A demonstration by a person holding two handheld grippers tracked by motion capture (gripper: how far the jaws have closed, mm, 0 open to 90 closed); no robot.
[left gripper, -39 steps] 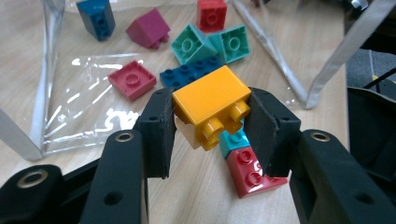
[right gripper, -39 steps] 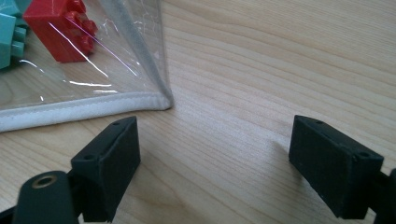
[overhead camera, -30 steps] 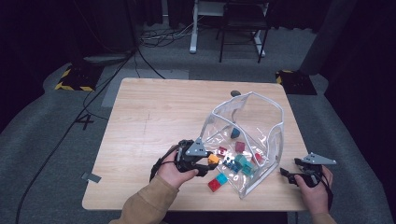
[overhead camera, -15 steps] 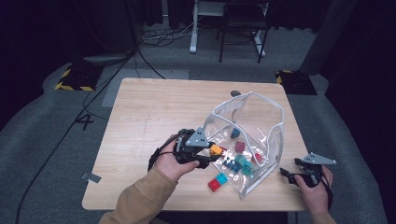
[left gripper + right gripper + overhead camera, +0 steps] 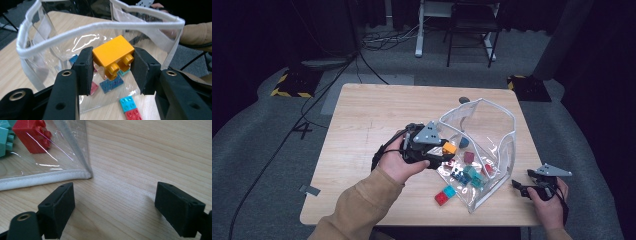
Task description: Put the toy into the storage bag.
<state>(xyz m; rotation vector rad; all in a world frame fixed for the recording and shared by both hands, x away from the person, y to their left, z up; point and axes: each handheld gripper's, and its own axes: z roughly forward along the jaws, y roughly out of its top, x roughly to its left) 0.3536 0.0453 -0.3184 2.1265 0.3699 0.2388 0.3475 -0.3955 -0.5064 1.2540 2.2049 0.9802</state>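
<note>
orange brick (image 5: 113, 54) clamped, above bag rim (image 5: 82, 29)

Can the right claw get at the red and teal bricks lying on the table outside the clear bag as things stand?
Probably not directly. The right claw is open at the bag's far corner, and the clear bag lies between it and the red brick and teal brick. It would have to go around the bag's near edge.

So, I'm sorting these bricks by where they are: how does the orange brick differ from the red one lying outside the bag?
The orange brick is clamped between the left gripper pads, off the table at the clear bag's opening; the red brick lies loose on the table. The orange one is alone and tilted, studs toward the camera; the red one sits flat against a teal brick. Both are small studded plastic bricks.
</note>
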